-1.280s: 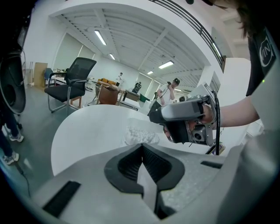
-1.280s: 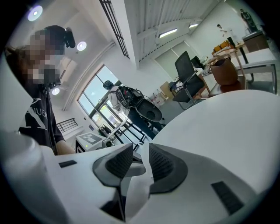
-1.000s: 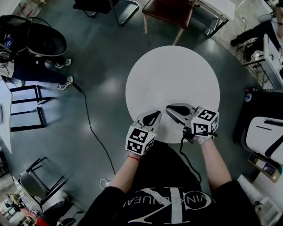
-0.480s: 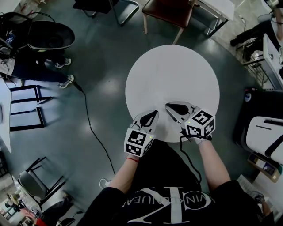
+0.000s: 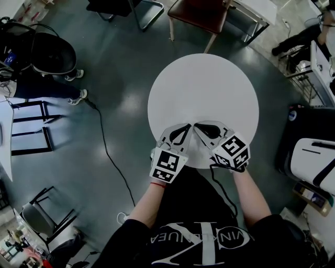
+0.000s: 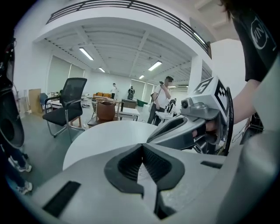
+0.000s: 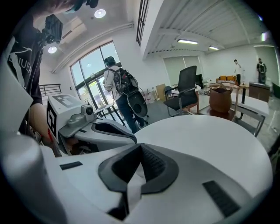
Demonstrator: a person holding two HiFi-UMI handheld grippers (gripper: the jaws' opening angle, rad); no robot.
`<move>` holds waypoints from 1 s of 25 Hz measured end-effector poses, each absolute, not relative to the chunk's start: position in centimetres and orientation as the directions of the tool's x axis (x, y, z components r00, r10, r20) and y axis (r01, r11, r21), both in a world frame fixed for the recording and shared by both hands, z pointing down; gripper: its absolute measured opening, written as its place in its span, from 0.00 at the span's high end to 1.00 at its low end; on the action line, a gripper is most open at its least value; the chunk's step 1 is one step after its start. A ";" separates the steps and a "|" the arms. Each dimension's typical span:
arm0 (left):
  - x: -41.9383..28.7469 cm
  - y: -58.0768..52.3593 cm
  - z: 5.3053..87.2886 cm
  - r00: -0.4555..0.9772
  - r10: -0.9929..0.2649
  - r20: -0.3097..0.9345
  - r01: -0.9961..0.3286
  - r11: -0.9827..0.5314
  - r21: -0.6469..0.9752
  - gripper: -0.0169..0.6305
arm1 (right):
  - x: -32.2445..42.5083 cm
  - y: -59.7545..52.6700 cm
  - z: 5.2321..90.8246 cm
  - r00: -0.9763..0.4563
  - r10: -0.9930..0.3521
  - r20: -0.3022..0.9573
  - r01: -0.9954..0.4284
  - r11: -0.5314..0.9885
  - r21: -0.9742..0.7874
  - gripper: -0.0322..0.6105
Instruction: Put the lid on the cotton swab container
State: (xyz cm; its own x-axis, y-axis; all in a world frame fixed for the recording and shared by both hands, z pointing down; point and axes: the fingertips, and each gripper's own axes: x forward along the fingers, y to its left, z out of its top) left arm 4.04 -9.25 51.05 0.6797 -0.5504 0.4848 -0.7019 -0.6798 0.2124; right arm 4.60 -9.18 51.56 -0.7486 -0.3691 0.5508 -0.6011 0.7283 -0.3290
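Observation:
No cotton swab container or lid shows in any view; the round white table [image 5: 204, 89] carries nothing. Over its near edge my left gripper [image 5: 187, 126] and right gripper [image 5: 196, 126] point at each other, their tips almost meeting. In the left gripper view the left gripper [image 6: 141, 145] has its dark pads closed together on nothing, and the right gripper [image 6: 151, 139] crosses in from the right. The right gripper view shows the right gripper [image 7: 140, 145] shut and empty as well, with the left gripper [image 7: 131, 138] beside it on the left.
A brown chair [image 5: 201, 13] stands at the table's far side. A black cable [image 5: 107, 146] runs over the grey floor to the left. A black office chair [image 6: 65, 103] and a person with a backpack [image 7: 120, 94] stand off the table.
The left gripper has lifted and swung right, so its tip now lies close to the right gripper's tip. The right gripper has rolled in place, its marker cube turning.

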 end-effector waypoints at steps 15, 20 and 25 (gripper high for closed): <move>3.6 -7.9 51.3 0.677 -0.547 0.493 -0.692 -0.702 0.172 0.96 | 3.9 -7.9 51.6 -0.708 -0.394 0.587 -0.622 0.742 -0.252 0.95; 3.8 -8.2 51.3 0.690 -0.542 0.479 -0.687 -0.698 0.201 0.96 | 4.2 -8.2 51.8 -0.700 -0.408 0.586 -0.640 0.723 -0.260 0.95; 3.7 -8.1 51.2 0.699 -0.539 0.470 -0.682 -0.699 0.213 0.96 | 4.2 -8.1 51.7 -0.698 -0.430 0.573 -0.662 0.692 -0.288 0.95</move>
State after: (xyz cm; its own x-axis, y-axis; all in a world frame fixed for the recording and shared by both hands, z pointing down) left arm 3.66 -8.09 51.21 0.6992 -0.5387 0.4700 -0.6822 -0.6994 0.2133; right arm 4.21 -8.15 51.69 -0.6978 -0.4296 0.5732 -0.6624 0.6915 -0.2882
